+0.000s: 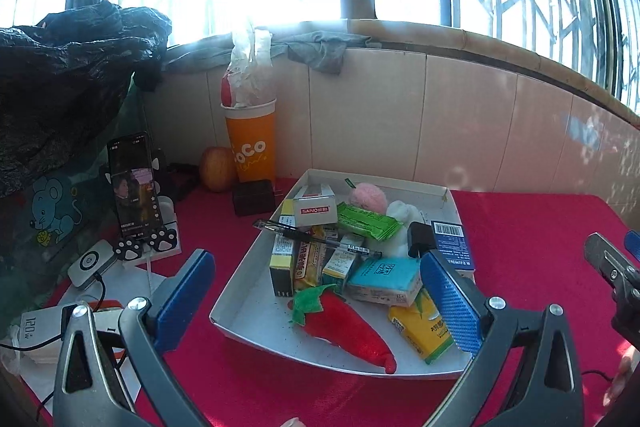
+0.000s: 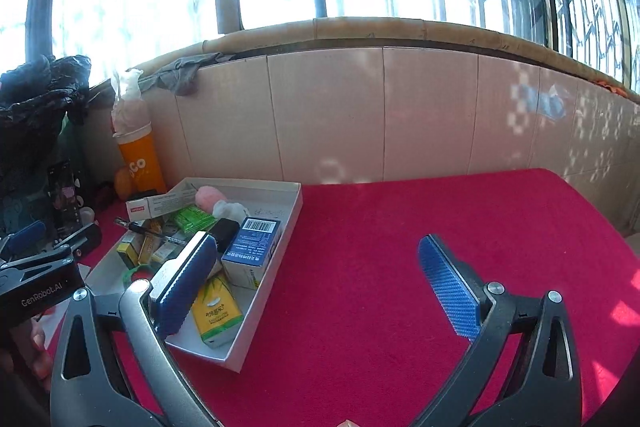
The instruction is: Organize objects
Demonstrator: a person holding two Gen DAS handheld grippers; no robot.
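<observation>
Both grippers, left gripper (image 1: 316,291) and right gripper (image 2: 320,287), spread empty, phone (image 1: 134,185) (left view only)

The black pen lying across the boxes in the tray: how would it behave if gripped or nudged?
The pen looks stiff, thin and light. Resting across boxes rather than flat, it would probably roll or slide off if nudged. Its smooth barrel may slip between pads.

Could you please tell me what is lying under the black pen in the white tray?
The black pen rests across upright yellow-and-white small cartons and a yellow snack packet in the white cardboard tray. Whatever lies beneath those, on the tray floor, is covered.
</observation>
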